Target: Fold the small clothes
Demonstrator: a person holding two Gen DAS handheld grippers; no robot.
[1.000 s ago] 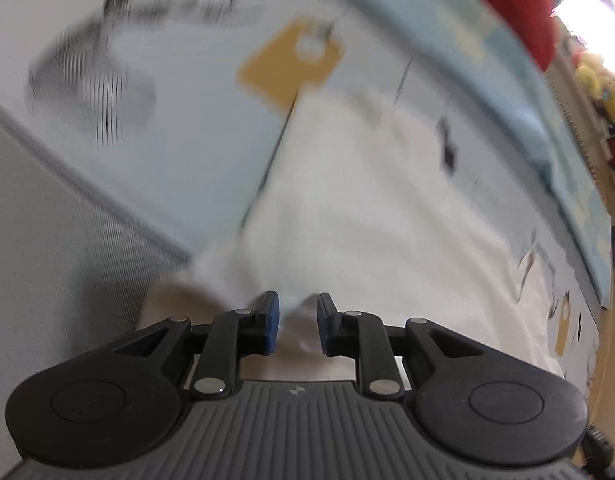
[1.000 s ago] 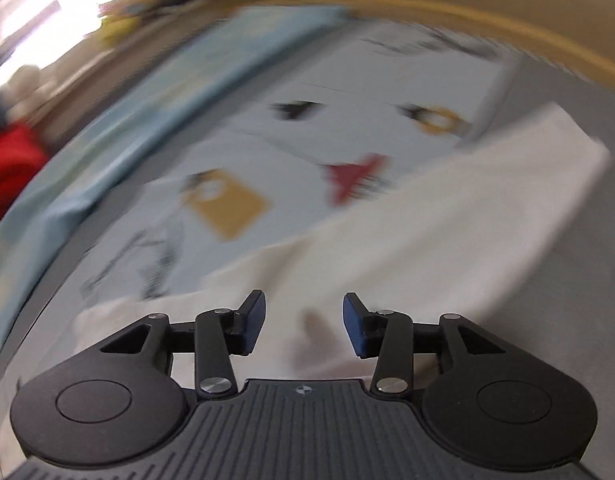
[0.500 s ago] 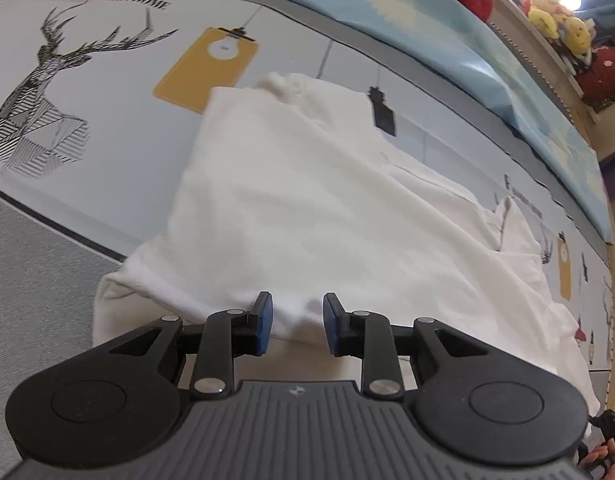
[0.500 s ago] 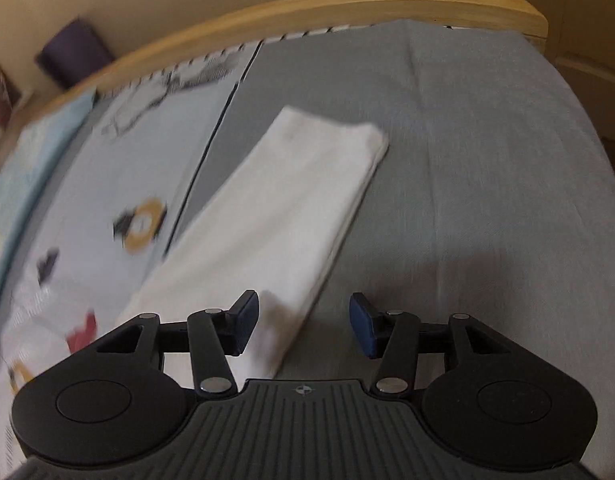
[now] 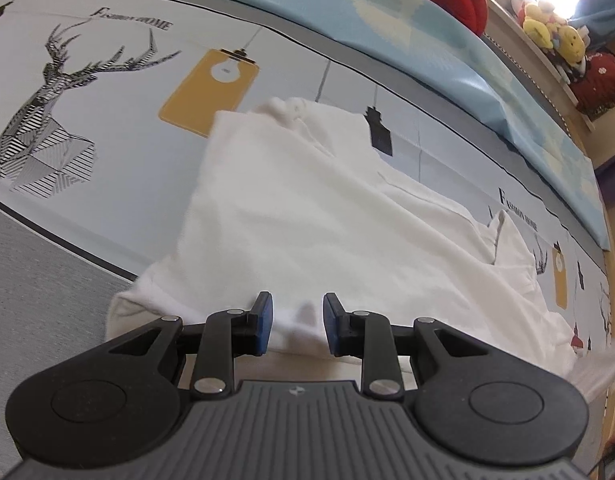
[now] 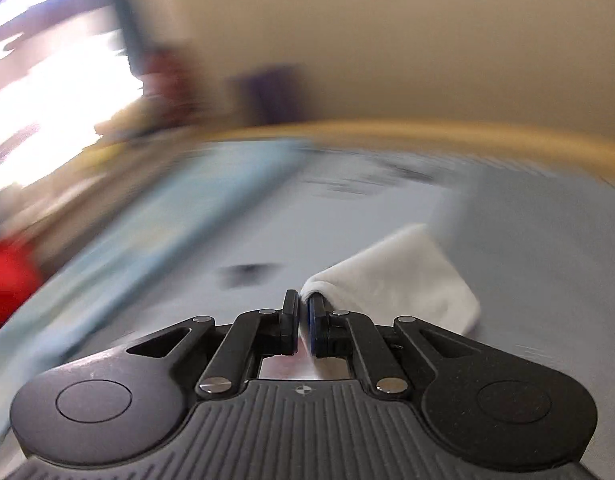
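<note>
Left gripper [image 5: 295,322] hovers low, fingers spread over the white garment [image 5: 327,224]; right gripper [image 6: 303,314] pinches its blurred corner.

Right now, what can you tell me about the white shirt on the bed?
The white shirt looks like soft cotton, plain and a bit rumpled. It lies spread on the printed bed sheet, partly covering a yellow lamp picture, with a bunched bit at its far end. The left gripper sits open at its near edge, with cloth between its fingers but not pinched. In the right wrist view, which is blurry, the right gripper is shut on a folded white corner, lifting it.
</note>
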